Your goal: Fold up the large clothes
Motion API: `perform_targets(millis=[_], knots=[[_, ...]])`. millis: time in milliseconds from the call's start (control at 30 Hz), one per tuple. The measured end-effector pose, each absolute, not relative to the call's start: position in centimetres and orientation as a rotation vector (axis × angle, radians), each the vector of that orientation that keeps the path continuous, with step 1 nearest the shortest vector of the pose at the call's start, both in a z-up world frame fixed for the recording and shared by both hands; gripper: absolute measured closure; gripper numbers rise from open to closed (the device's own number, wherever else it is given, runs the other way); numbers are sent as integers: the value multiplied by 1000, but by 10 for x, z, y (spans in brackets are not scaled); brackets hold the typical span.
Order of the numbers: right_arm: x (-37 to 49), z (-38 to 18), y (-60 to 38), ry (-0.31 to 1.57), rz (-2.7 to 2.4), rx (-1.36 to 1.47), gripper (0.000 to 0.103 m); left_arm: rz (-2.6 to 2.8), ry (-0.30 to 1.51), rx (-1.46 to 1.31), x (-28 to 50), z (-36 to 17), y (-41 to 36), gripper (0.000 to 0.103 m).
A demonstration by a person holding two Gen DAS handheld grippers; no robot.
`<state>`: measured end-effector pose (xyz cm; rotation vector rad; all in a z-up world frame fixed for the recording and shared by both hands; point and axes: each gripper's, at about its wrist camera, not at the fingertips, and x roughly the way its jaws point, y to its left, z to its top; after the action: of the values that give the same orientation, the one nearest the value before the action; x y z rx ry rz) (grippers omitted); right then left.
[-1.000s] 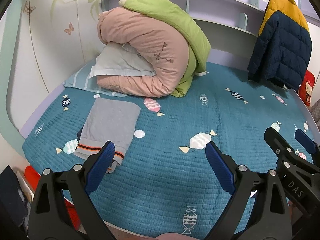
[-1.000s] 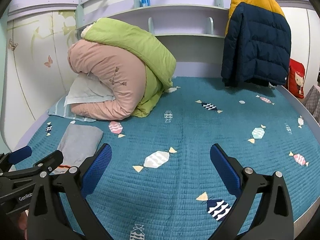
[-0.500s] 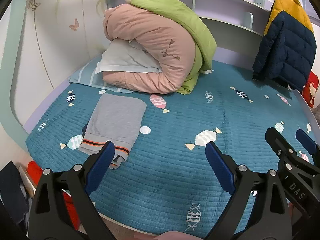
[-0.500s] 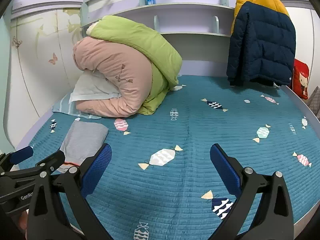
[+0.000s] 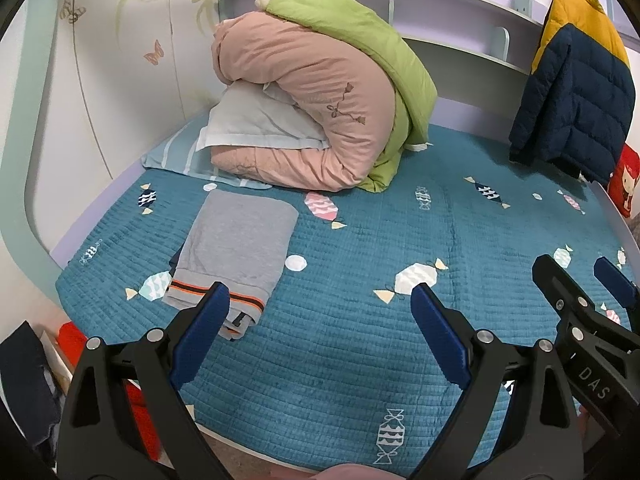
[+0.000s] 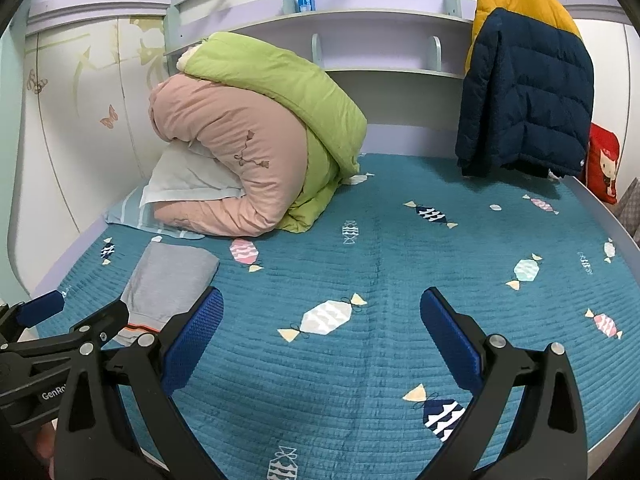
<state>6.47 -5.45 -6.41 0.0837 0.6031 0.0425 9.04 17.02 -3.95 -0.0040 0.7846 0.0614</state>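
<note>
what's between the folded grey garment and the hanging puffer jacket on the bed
Only bare teal bedspread with candy prints lies between the grey garment and the puffer jacket, shown in the right wrist view.

A bed (image 6: 400, 380) covered by a teal quilted spread with candy motifs is filling the room. Lavender shelves (image 6: 380, 20) are running along the back wall. A cream wall panel (image 5: 100, 80) bearing butterfly and leaf decals is standing at the left. Even, diffuse light is illuminating all surfaces.
</note>
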Motion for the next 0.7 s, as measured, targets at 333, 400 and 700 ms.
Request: perform_targets(millis=[333, 400, 700], knots=[[65, -63, -56, 595, 45, 82, 8, 69, 776, -3, 88, -37, 167, 11], [65, -63, -56, 595, 45, 81, 8, 69, 776, -2, 88, -37, 167, 11], [64, -63, -52, 596, 45, 75, 8, 80, 779, 3, 86, -36, 165, 11]])
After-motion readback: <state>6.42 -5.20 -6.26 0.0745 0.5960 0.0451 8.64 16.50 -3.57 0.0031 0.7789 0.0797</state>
